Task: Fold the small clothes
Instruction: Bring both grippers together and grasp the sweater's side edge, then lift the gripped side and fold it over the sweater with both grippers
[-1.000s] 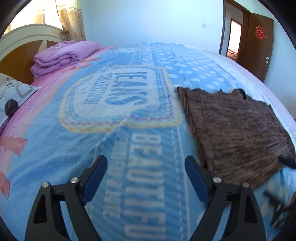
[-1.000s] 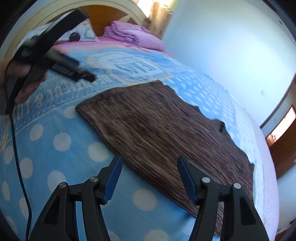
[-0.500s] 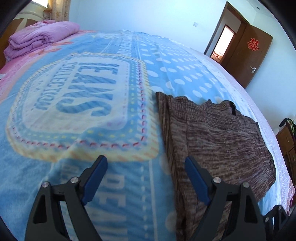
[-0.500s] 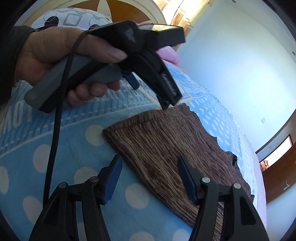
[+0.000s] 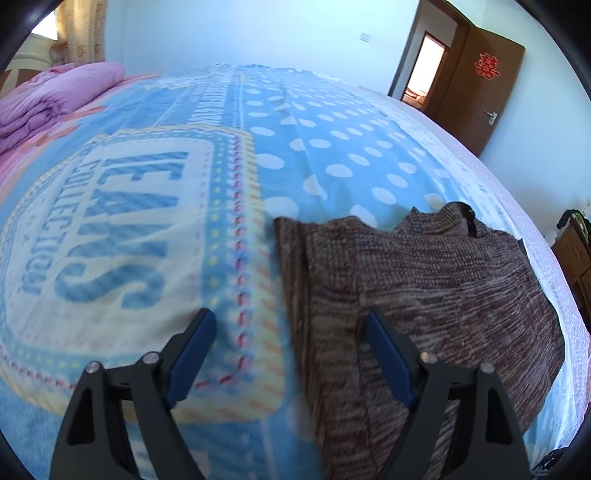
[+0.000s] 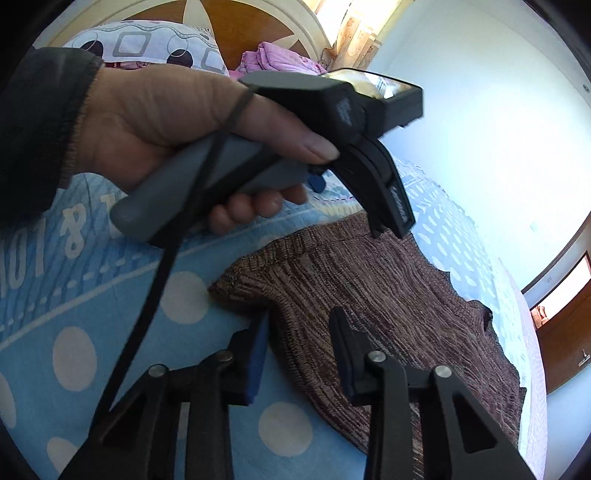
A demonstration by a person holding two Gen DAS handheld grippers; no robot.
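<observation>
A brown knit garment [image 5: 424,280] lies flat on the blue printed bedspread [image 5: 332,147]. My left gripper [image 5: 290,350] hangs low over the garment's left edge. That edge runs between its blue-padded fingers, whose jaws are closing and still wide apart. In the right wrist view a person's hand [image 6: 166,122] holds this left gripper [image 6: 388,229], its tips over the garment's far corner. My right gripper [image 6: 301,350] straddles the near edge of the garment [image 6: 388,302] beside its corner. Its jaws are closing, with bunched cloth between pads that stand apart.
A folded pink quilt [image 5: 55,99] and a patterned pillow [image 6: 147,48] lie by the wooden headboard [image 6: 240,29]. A black cable [image 6: 155,295] hangs from the left gripper's handle. An open brown door [image 5: 480,92] and a wooden cabinet [image 5: 576,258] stand beyond the bed's far side.
The left gripper has moved right until the garment's edge lies between its fingers. The right gripper's jaws have narrowed on the near edge, and the hand has come into its view.
</observation>
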